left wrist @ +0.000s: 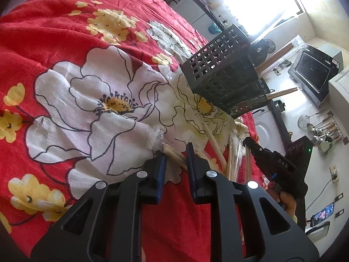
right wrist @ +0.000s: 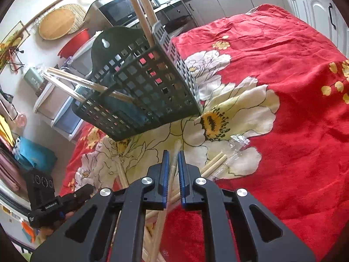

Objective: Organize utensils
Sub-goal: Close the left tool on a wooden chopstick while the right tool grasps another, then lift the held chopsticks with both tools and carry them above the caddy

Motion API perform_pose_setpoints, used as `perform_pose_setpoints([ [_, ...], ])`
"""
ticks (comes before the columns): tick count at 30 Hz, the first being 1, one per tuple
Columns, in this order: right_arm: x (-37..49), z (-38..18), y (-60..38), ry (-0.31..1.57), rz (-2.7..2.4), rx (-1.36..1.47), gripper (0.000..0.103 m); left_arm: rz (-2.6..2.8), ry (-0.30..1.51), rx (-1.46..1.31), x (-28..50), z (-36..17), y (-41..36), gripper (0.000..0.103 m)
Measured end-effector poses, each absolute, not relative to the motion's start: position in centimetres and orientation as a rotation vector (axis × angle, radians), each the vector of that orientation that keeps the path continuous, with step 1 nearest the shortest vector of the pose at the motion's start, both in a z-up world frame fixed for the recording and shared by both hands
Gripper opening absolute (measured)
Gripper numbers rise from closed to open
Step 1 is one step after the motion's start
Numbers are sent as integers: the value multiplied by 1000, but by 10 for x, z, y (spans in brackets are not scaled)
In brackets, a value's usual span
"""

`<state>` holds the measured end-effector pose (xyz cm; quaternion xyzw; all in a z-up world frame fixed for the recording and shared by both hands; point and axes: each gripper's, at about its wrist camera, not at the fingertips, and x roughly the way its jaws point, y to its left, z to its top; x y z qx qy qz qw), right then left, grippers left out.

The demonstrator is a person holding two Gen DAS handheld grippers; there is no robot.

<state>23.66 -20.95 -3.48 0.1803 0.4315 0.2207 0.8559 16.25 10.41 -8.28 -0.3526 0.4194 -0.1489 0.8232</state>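
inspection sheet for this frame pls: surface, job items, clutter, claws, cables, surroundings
Surface: red floral cloth, wrinkled.
Job's things: black perforated basket tilted on the cloth, chopsticks sticking out of it; loose chopsticks on the cloth near the claws.
Clutter: clear wrappers among the loose chopsticks.
Grippers: left claw closed on a chopstick pair; right claw closed on a wrapped chopstick.
Cables: wall plug with cord.
Surroundings: kitchen; microwave, white cabinets, hanging utensils, bright window.
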Motion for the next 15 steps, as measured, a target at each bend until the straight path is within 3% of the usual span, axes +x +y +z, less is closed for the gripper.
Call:
perform_pose_setpoints([
  [15, 227, -6, -213, 815, 465, 376, 7, -258, 772, -797, 147, -56, 141, 8],
])
